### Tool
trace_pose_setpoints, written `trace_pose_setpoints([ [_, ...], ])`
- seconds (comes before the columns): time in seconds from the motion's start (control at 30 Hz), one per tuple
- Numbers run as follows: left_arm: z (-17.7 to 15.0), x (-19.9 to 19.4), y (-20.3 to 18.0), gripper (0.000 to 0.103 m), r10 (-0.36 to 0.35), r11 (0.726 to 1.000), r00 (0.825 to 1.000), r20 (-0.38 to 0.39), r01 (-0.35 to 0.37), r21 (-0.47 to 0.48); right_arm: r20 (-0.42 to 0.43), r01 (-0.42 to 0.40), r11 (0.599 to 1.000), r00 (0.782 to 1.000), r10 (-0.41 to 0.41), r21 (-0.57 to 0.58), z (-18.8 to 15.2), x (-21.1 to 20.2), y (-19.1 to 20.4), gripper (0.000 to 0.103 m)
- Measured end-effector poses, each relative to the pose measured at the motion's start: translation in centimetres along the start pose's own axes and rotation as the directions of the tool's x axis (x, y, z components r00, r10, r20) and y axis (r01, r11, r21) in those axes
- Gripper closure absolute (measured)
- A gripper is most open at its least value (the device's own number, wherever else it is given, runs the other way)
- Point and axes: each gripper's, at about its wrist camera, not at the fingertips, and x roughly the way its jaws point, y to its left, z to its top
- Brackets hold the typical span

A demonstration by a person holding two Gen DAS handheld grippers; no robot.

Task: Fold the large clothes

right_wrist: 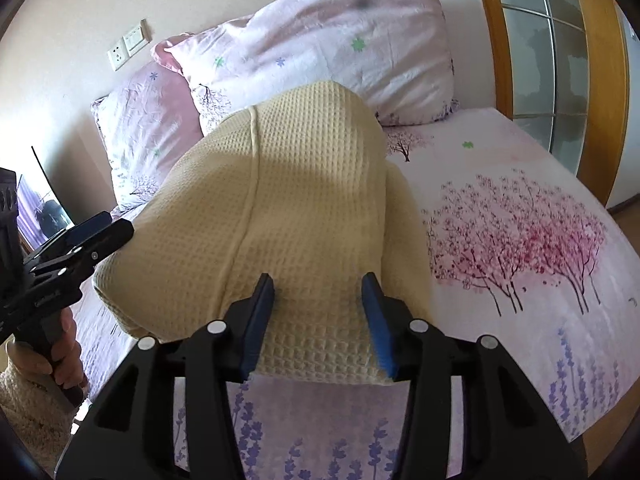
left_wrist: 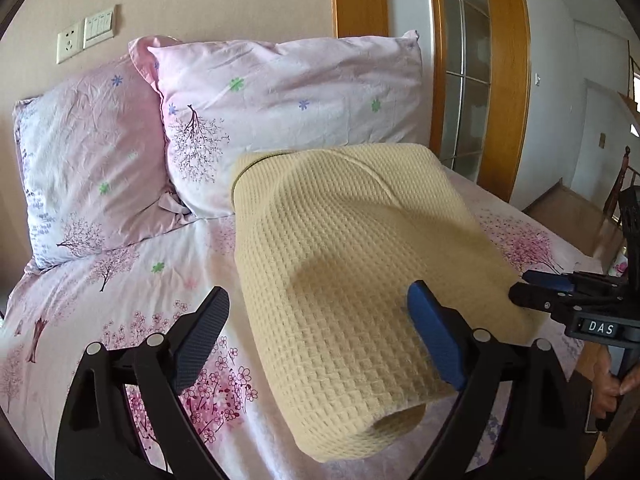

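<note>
Cream waffle-knit cloth (left_wrist: 352, 264), folded over into a thick rounded bundle, lies on the bed between both tongs: the left gripper (left_wrist: 320, 344) stands wide open with its near rolled edge between the spread fingers, and the right gripper (right_wrist: 318, 320) is also open, its blue pads (right_wrist: 378, 324) straddling the cloth's near edge without pinching it. Under the bundle is a pink bedsheet (right_wrist: 520, 240) printed with blossoming trees, with two matching pillows (left_wrist: 280, 112) propped against the wall beyond, a wall socket (left_wrist: 70, 46) above them and a wooden-framed glass door (left_wrist: 468, 80) beside the bed.
</note>
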Motion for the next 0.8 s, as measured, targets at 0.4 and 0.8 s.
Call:
trace_pose_setpoints([
  [0.4, -0.6, 1.4, 0.0, 0.008, -0.038, 0.999, 0.999, -0.035, 0.037, -0.039, -0.023, -0.009, 0.999, 1.000, 0.010, 0.038, -0.9, 1.3, -0.6, 0.053],
  [0.8, -0.4, 1.7, 4.1, 0.008, -0.267, 0.934, 0.962, -0.060, 0.243, -0.262, -0.129, 0.018, 0.997, 0.992, -0.008, 0.080, 2.4, 0.4, -1.4, 0.023],
])
